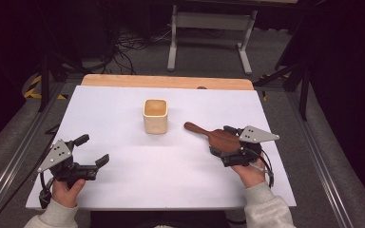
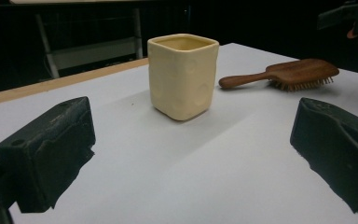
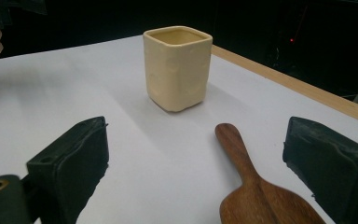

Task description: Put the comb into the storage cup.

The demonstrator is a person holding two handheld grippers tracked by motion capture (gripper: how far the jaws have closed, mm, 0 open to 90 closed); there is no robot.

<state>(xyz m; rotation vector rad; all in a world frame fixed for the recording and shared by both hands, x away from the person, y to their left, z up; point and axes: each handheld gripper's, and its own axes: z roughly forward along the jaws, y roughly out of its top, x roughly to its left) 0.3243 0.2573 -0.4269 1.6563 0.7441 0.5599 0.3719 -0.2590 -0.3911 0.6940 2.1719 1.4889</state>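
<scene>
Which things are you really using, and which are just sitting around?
Being used:
wooden hairbrush, between the open right gripper jaws, not clamped
cream cup
left gripper, open and apart

Just there:
grey stand
floor cables

The high view looked forward and down over the white rectangular table (image 1: 123,190). Both gripper views sat low and close, sharing the cream square ceramic cup (image 2: 182,74) mid-surface.
</scene>
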